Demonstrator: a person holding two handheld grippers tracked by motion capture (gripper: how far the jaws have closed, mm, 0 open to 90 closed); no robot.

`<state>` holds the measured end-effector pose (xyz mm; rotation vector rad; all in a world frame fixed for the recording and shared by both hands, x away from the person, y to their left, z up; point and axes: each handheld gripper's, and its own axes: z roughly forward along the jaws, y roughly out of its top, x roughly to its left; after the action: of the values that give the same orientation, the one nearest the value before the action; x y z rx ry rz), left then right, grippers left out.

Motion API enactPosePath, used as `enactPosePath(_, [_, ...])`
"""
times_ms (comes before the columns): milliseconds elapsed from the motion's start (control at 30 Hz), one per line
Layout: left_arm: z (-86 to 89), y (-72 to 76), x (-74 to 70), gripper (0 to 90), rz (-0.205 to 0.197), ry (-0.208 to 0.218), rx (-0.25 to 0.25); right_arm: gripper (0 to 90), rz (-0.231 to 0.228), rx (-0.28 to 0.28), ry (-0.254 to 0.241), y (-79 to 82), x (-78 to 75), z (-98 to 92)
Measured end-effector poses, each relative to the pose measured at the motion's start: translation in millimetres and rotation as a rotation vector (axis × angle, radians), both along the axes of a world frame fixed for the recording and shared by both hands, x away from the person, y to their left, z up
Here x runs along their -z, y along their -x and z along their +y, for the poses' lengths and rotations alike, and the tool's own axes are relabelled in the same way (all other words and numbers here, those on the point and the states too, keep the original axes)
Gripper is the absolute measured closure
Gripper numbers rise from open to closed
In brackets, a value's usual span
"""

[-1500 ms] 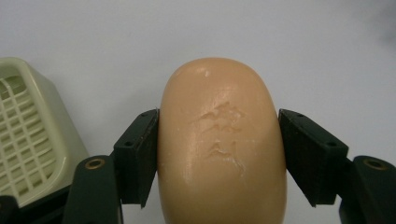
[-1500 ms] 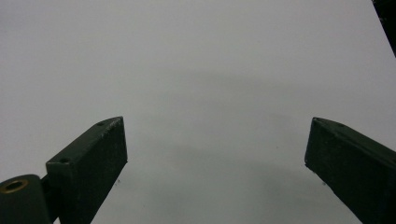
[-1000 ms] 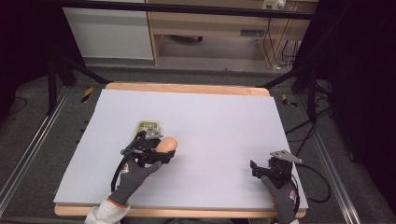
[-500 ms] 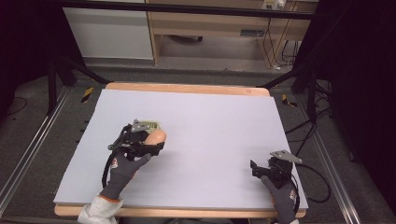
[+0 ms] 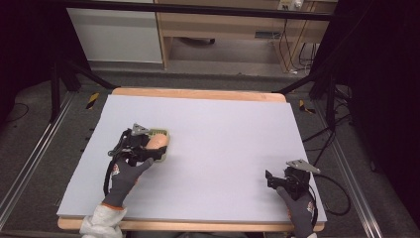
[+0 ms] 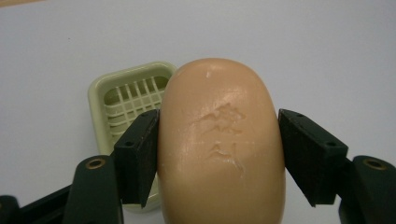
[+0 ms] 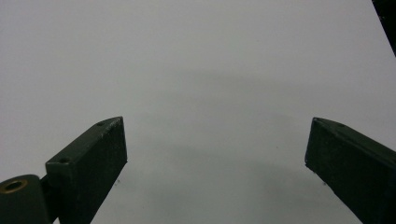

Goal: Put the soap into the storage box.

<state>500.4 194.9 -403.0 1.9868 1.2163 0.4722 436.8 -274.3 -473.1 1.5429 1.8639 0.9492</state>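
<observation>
From the high view, my left gripper point(image 5: 151, 144) at centre left clamps the soap point(image 5: 156, 142) over the soap dish point(image 5: 162, 134). In its own view, the dish point(image 6: 126, 93) lies up-left of the bar point(image 6: 219, 144). My right gripper point(image 7: 215, 154) gapes, empty.

A pale grey-lilac surface point(image 5: 223, 148) with a light wooden rim point(image 5: 198, 93) sits in the middle of a dim room. The floor point(image 5: 59, 148) around it is grey carpet, crossed by metal rails point(image 5: 29, 168) on the left and right sides. Black stand legs point(image 5: 74, 74) rise at both far corners, and black cables point(image 5: 337, 144) trail over the floor on the right. Beyond the surface stands a light wooden shelf unit point(image 5: 223, 27) beside a white cabinet point(image 5: 114, 34). Dark curtains point(image 5: 386, 74) close in both sides.
</observation>
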Motion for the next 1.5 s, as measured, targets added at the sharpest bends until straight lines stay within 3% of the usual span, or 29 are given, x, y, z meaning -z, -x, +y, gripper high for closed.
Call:
enactPosePath(267, [8.1,-7.2,1.8,32.2,-0.001,0.000,-0.034,6.0,0.001,-0.002,0.003,-0.4,0.2,0.3])
enactPosePath(667, [5.1,-20.0,7.1,32.3,0.005,-0.009,-0.048,6.0,0.003,-0.001,0.003,-0.4,0.1,0.5])
enactPosePath(1500, [13.5,-45.0,30.1,32.4,0.031,-0.035,-0.092,6.0,0.008,-0.002,0.007,-2.3,1.8,2.0])
